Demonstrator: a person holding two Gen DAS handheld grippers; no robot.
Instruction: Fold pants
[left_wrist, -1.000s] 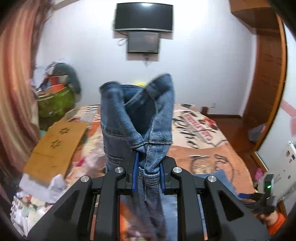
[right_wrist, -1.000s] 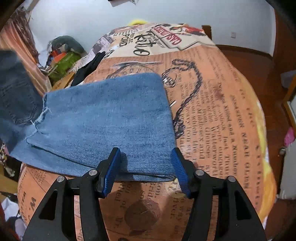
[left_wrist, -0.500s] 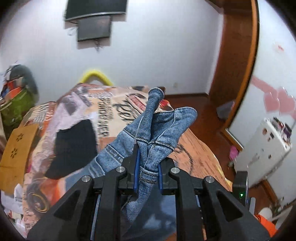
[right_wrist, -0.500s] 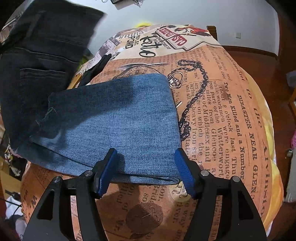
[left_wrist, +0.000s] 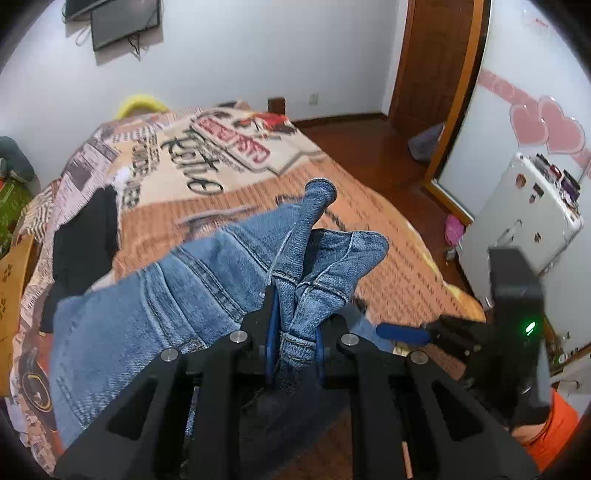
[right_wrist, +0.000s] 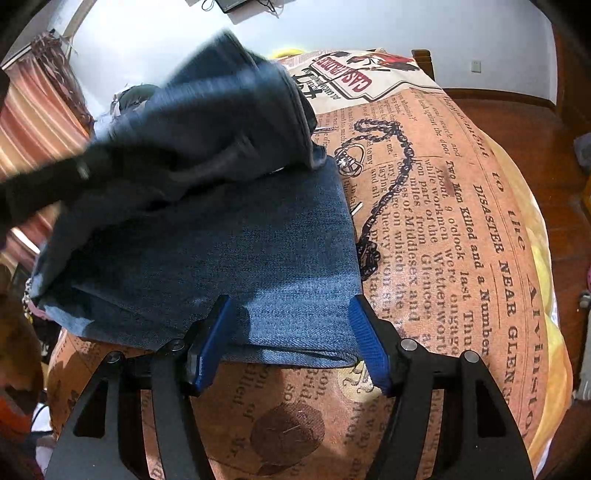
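My left gripper (left_wrist: 293, 341) pinches the jeans (right_wrist: 258, 258) at their bunched waistband, carried above the bedspread (right_wrist: 461, 258). My right gripper (right_wrist: 291, 339) stands wide, its fingers straddling the folded legs lying flat just ahead. I see no containers.

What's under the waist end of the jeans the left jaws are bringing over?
Beneath it in the right wrist view lies the folded leg section, flat on the printed bedspread. The lifted waist end shades and covers the far left part, so what lies there cannot be seen.
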